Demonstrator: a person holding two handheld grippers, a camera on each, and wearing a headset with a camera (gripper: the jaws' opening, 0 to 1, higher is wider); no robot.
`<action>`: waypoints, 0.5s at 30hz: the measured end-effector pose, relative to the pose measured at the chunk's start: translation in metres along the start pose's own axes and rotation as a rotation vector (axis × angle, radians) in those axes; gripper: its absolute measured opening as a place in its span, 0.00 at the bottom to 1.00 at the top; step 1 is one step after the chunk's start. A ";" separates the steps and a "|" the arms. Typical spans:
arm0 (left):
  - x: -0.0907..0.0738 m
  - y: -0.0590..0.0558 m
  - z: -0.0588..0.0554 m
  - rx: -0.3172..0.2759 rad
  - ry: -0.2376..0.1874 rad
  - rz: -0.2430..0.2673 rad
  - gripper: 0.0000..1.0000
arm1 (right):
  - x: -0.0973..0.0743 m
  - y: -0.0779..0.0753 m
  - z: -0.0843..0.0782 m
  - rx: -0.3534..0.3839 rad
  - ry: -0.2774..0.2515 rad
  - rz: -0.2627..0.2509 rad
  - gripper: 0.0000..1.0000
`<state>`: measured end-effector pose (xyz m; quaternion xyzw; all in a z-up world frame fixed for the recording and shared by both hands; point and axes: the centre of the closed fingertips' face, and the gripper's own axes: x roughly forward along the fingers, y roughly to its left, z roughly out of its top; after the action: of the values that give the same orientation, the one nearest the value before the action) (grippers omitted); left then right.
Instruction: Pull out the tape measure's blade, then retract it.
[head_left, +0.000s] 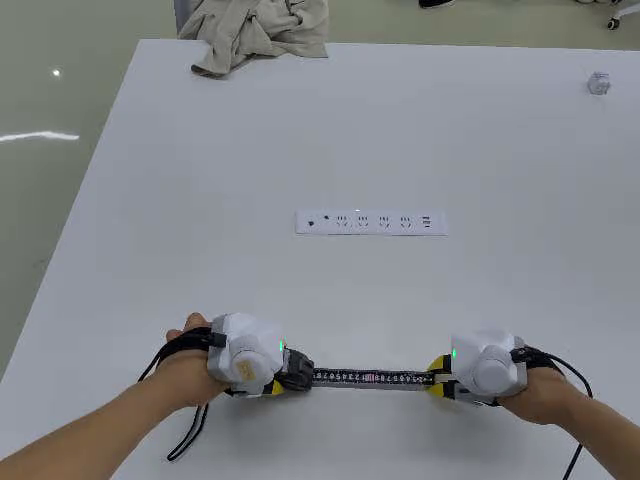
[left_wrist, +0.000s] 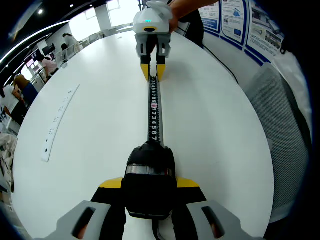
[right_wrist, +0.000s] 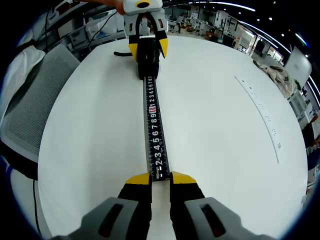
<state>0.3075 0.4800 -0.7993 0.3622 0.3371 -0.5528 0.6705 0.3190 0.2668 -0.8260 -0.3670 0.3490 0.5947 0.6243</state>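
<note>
Black tape measure case (left_wrist: 150, 172) is sitting clamped in the left gripper (left_wrist: 150, 184), and the right gripper (right_wrist: 160, 178) is pinching the blade (right_wrist: 152, 120) tip; the blade is stretching between them, so probably only retracting is remaining. Farther, the white table (head_left: 400, 130) is carrying a power strip (head_left: 370, 222) and crumpled cloth (head_left: 260, 35).

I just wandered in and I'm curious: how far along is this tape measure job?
Done, mostly: the blade is drawn out of the tape measure case and stretches flat over the white table. In hand: the left claw grips the case, and the right claw pinches the blade's end. Left: letting the blade retract into the case, which looks not yet begun, judging by the length showing.
</note>
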 end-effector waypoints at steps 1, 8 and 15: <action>0.000 0.000 0.000 0.000 0.000 0.000 0.32 | -0.001 0.000 0.000 0.000 0.001 0.000 0.12; 0.000 0.000 0.000 -0.002 0.000 -0.001 0.32 | -0.005 -0.002 -0.009 0.005 0.009 -0.001 0.12; 0.000 0.000 0.000 -0.004 0.003 -0.003 0.32 | -0.010 -0.003 -0.017 0.007 0.021 -0.001 0.12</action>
<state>0.3075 0.4800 -0.7994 0.3612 0.3399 -0.5524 0.6700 0.3211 0.2470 -0.8249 -0.3713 0.3574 0.5895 0.6220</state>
